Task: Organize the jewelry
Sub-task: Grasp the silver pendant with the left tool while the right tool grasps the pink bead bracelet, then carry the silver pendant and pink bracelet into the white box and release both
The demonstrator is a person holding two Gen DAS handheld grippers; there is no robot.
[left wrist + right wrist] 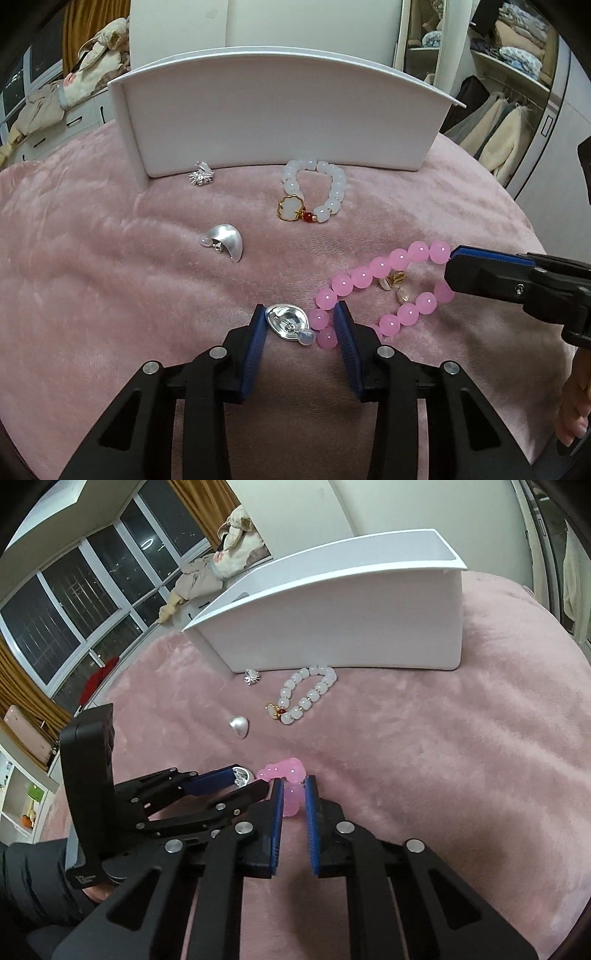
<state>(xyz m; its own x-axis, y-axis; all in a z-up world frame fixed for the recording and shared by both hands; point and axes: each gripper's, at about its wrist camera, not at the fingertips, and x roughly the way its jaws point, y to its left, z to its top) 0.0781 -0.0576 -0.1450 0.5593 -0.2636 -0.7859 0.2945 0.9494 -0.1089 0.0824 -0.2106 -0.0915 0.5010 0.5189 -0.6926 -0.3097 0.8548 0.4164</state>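
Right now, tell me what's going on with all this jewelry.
A person works two handheld grippers over a pink blanket. The left gripper straddles a silver earring and part of the pink bead bracelet. The right gripper is closed on that bracelet's far end. A white bead bracelet, two more silver earrings and the white box sit untouched.
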